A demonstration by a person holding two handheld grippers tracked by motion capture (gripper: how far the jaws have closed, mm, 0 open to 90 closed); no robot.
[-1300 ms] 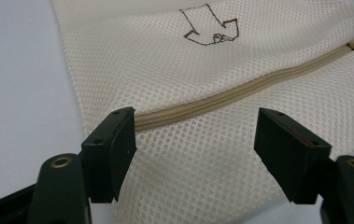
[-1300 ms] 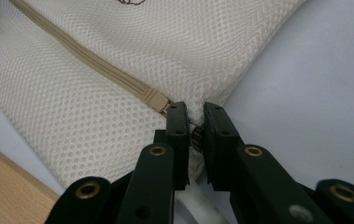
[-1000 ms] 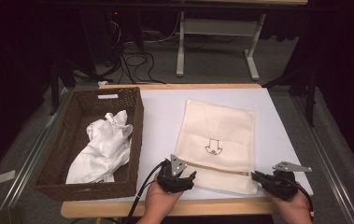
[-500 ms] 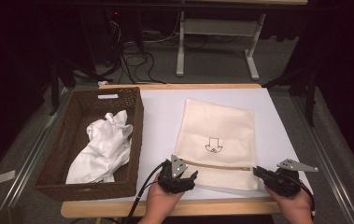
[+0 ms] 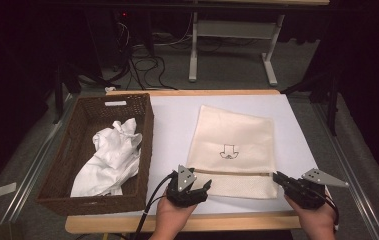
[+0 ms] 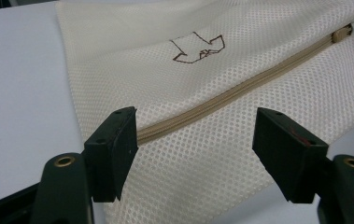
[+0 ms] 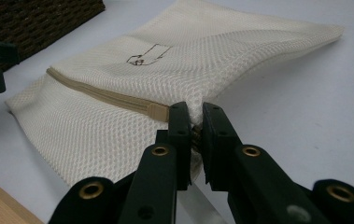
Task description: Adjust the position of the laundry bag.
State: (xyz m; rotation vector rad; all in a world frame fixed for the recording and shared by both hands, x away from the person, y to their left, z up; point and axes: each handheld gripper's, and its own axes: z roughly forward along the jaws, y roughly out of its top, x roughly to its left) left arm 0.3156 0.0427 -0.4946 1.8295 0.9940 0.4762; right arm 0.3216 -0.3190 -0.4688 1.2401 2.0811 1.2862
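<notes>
Two grippers work at the near edge of the counter (image 5: 172, 115), where a cream mesh bag (image 5: 237, 135) lies flat, its zipper (image 6: 240, 88) running across its near end. The right gripper (image 7: 194, 122) has its jaws pressed together on the bag's right edge at the zipper's end. The left gripper (image 6: 195, 140) has its jaws spread over the bag's left corner, astride the zipper, not pinching. A wicker basket (image 5: 62, 170) holding white cloth (image 5: 109, 155) stands at the left edge.

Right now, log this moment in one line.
right gripper: shut on mesh bag edge by zipper | left gripper: open over zipper end | basket: white cloth
</notes>
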